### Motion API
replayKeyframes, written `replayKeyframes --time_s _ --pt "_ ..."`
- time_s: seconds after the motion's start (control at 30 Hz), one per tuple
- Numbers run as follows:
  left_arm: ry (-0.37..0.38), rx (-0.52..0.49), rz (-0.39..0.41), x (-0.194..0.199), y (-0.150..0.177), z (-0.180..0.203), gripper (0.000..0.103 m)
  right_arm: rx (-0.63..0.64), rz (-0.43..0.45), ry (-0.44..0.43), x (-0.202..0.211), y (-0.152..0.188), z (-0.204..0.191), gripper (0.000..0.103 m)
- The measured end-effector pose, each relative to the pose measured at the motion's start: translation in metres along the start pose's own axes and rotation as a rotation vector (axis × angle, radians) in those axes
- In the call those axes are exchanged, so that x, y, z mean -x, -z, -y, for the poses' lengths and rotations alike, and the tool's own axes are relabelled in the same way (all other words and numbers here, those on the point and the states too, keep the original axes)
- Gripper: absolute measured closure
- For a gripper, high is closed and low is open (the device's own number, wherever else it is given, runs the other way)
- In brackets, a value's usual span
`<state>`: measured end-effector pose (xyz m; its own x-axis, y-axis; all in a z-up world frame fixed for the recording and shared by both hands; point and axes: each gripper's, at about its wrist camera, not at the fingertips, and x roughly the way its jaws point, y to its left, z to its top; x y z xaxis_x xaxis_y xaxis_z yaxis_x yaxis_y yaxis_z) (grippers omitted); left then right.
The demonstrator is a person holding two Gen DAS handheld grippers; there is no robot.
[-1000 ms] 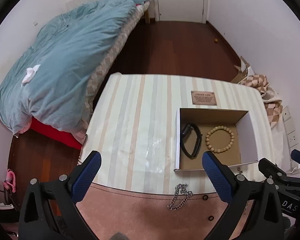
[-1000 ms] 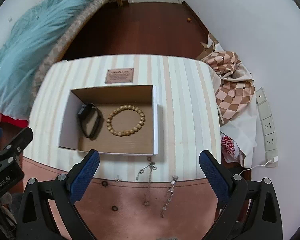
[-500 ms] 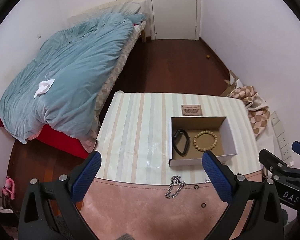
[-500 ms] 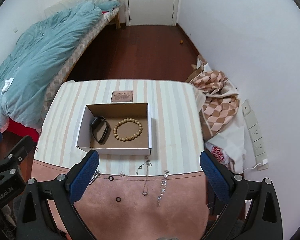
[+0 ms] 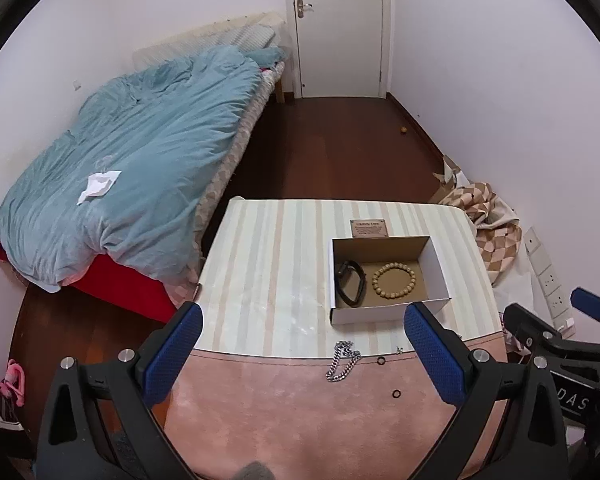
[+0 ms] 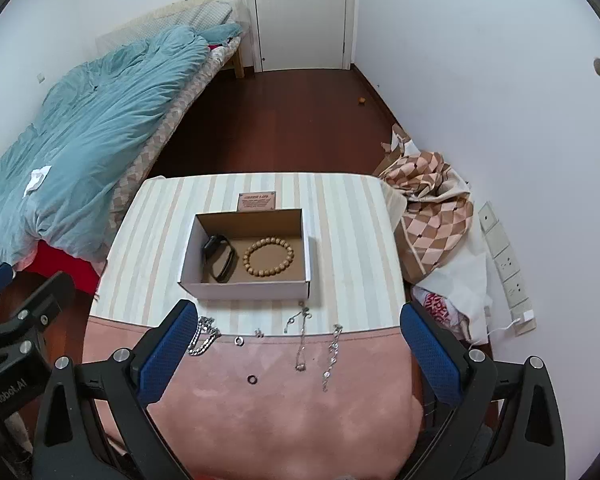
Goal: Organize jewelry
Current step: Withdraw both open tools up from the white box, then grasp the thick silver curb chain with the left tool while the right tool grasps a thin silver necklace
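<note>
An open cardboard box [image 5: 436, 276] [image 6: 188, 248] on the striped table holds a black band [image 5: 350, 288] [image 6: 220, 262] and a wooden bead bracelet [image 5: 394, 281] [image 6: 269, 256]. On the pink mat in front lie a thick silver chain [image 5: 342, 362] [image 6: 202, 340], two thin chains [image 6: 302, 340] [image 6: 331, 354], two rings [image 6: 239, 340] [image 6: 252, 379] and a small stud [image 6: 259, 333]. My left gripper [image 5: 300, 350] and right gripper [image 6: 296, 352] are both open and empty, high above the mat.
A bed with a blue duvet [image 5: 132, 168] stands left of the table. A checkered cloth pile [image 6: 428, 208] lies on the floor at the right by the wall sockets. A small brown plaque [image 6: 257, 201] lies behind the box. A door [image 5: 340, 28] is at the back.
Both grippers have risen and pulled back from the table, so the box and jewelry look smaller and more of the room shows. Nothing on the table moved.
</note>
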<state>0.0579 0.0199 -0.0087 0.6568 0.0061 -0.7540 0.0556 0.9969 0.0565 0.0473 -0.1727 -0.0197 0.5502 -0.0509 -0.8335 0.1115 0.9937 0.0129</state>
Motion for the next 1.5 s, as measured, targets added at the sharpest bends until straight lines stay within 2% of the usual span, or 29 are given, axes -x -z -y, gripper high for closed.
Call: replayKeyframes --time_s 0.13,0.27,0.37,0.43,0.47,0.5,0.6,0.7,0.87,0.97,1.0,1.03,1.07,1.1,1.27,1.43,1.5 --pt "-0.06 0.024 -0.013 -0.014 0.011 -0.005 0.0 -0.011 -0.025 0.001 -0.018 0.016 0.005 0.0" --pt "-0.051 0.048 -0.092 -0.048 0.033 -0.01 0.0 -0.077 -0.116 -0.007 -0.055 0.042 0.026 0.0" --pt "-0.009 0.058 -0.163 -0.077 0.054 -0.01 0.0 -0.133 -0.165 -0.01 -0.083 0.06 0.044 0.002" --pt "0.004 0.044 -0.221 -0.102 0.069 -0.006 0.001 -0.166 -0.188 -0.002 -0.1 0.074 0.055 0.016" --pt "0.009 0.037 -0.251 -0.113 0.077 -0.004 0.001 -0.185 -0.209 -0.007 -0.111 0.081 0.06 0.03" --pt "0.009 0.03 -0.274 -0.122 0.084 -0.002 0.001 -0.195 -0.22 -0.021 -0.117 0.085 0.062 0.04" --pt "-0.005 0.015 -0.322 -0.143 0.099 0.001 0.001 -0.205 -0.242 -0.055 -0.138 0.1 0.061 0.044" --pt "-0.013 0.01 -0.348 -0.155 0.111 0.0 0.001 -0.191 -0.239 -0.018 -0.155 0.111 0.058 0.044" --pt "-0.029 -0.003 -0.368 -0.167 0.121 -0.001 0.001 -0.211 -0.241 -0.011 -0.179 0.124 0.063 0.049" --pt "-0.036 -0.003 -0.374 -0.172 0.126 -0.002 0.001 -0.179 -0.236 0.002 -0.187 0.129 0.059 0.059" --pt "-0.042 -0.01 -0.375 -0.173 0.127 -0.001 0.001 -0.153 -0.205 0.018 -0.187 0.13 0.055 0.065" --pt "-0.042 -0.013 -0.378 -0.175 0.128 -0.001 0.001 -0.124 -0.195 0.04 -0.188 0.13 0.05 0.066" --pt "-0.039 -0.013 -0.381 -0.176 0.129 0.0 0.001 -0.093 -0.177 0.065 -0.189 0.131 0.045 0.077" --pt "-0.037 -0.013 -0.384 -0.177 0.129 0.001 0.001 -0.084 -0.168 0.07 -0.189 0.131 0.043 0.1" --pt "-0.013 -0.005 -0.397 -0.186 0.128 0.002 0.001 -0.146 -0.155 0.007 -0.184 0.127 0.049 0.1" --pt "0.11 0.083 -0.434 -0.196 0.126 -0.007 0.002 -0.198 -0.11 -0.046 -0.164 0.11 0.057 0.1" --pt "0.145 0.117 -0.438 -0.199 0.127 -0.012 0.009 -0.208 -0.092 -0.056 -0.156 0.104 0.059 0.1"
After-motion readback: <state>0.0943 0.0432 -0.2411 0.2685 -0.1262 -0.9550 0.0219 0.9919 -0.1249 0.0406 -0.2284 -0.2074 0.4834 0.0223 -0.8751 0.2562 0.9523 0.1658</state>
